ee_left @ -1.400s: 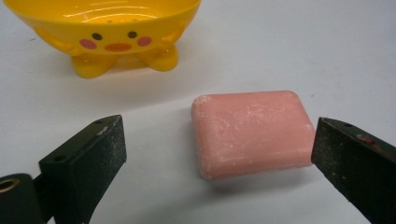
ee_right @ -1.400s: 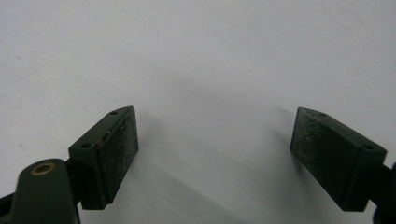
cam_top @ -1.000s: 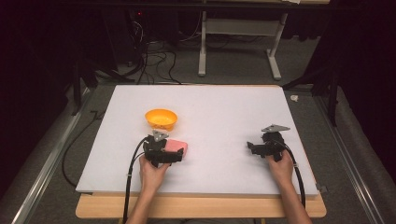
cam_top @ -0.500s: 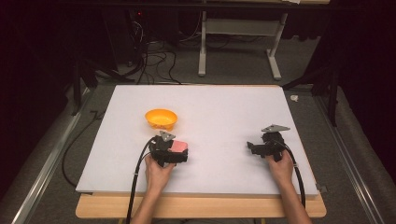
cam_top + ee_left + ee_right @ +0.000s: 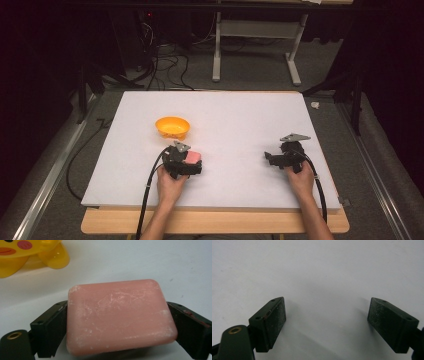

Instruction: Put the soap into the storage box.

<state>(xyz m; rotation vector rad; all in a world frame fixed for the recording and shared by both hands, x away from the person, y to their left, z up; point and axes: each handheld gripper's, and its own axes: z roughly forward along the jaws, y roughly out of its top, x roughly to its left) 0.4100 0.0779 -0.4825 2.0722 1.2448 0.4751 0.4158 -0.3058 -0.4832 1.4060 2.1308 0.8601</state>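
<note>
The left gripper (image 5: 192, 165) pinches a pink soap bar (image 5: 120, 316) between its two black fingers (image 5: 51, 328), one pressed against each short side, low over the white worktop (image 5: 235, 120). Beyond the fingertips, near the bar, stands a yellow-orange bowl (image 5: 172, 127). The right gripper (image 5: 327, 322) rests well apart on the worktop, its fingers (image 5: 273, 321) spread wide with bare surface between them.
</note>
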